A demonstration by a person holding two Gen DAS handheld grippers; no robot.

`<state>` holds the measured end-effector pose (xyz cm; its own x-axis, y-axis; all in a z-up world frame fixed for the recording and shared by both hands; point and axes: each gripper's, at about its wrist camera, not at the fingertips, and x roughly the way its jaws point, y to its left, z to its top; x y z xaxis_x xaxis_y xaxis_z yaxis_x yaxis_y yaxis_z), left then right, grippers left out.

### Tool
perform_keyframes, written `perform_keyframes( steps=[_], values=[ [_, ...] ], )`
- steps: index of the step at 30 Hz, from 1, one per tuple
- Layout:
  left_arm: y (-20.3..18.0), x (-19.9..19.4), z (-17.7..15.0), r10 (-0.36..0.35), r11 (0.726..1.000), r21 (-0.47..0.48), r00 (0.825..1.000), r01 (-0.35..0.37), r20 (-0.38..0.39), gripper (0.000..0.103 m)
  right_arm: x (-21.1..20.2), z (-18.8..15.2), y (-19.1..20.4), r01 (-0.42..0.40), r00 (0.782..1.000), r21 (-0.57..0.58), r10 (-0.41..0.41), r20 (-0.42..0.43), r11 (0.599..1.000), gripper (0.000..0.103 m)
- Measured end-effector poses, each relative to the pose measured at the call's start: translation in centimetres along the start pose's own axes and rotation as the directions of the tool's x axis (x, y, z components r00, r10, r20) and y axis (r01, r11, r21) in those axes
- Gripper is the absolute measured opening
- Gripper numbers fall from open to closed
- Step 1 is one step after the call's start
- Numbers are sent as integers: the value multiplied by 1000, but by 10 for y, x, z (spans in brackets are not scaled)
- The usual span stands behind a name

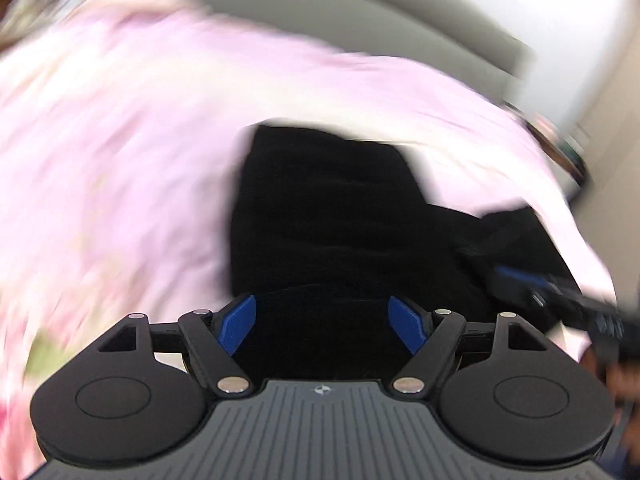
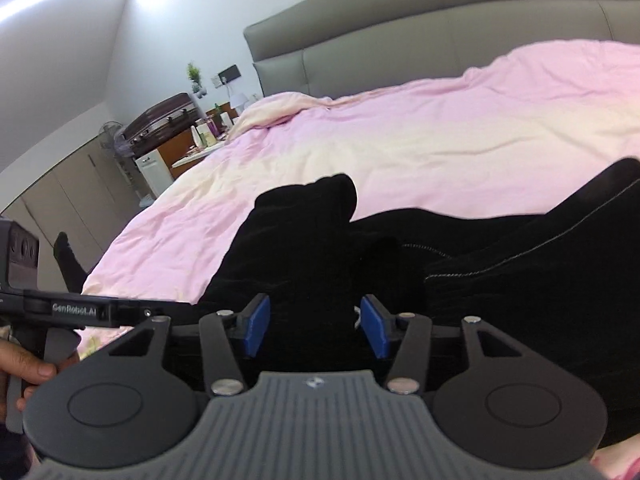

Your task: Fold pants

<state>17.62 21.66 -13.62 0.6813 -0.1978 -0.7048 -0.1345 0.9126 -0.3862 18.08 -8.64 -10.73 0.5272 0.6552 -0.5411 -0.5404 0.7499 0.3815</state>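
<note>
Black pants [image 2: 440, 256] lie bunched between each hand-held gripper's [image 1: 324, 322] [image 2: 316, 326] spread-apart fingers.

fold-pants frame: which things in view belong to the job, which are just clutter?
Job:
- black pants, lying on the bed
- right tongs, open, black fabric between the pads
- left tongs, open over the pants
- pink duvet, the work surface

Clutter:
- grey headboard
- bedside table with bottles
- potted plant
- standing fan
</note>
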Motion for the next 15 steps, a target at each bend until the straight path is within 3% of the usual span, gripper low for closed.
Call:
perform_keyframes(
  steps=[2, 3, 4, 5, 8, 11, 15],
  values=[
    [19, 9, -3, 2, 996, -89, 999, -6, -43, 89, 14, -3, -4, 13, 1000, 40, -12, -27, 999, 48],
    [25, 12, -6, -19, 994, -110, 999, 14, -47, 90, 19, -5, -6, 5, 999, 62, -3, -45, 998, 43],
    [28, 15, -12, -39, 991, -133, 998, 32, -47, 91, 25, -8, -9, -4, 997, 83, 10, -77, 997, 31],
    [29, 18, -16, -44, 989, -143, 998, 36, -53, 92, 26, -10, -10, -4, 996, 87, 12, -94, 996, 29],
    [24, 21, -18, -29, 991, -131, 998, 22, -53, 89, 12, -8, -8, -61, 994, 62, 66, -82, 996, 11],
    [25, 13, -19, -32, 992, -120, 999, 27, -35, 89, -7, -2, -3, -148, 988, 35, 150, -47, 988, 8],
    [26, 14, -21, -47, 993, -113, 997, 41, -54, 89, 7, -11, -7, -83, 989, 55, 89, -119, 995, 8]
  ],
)
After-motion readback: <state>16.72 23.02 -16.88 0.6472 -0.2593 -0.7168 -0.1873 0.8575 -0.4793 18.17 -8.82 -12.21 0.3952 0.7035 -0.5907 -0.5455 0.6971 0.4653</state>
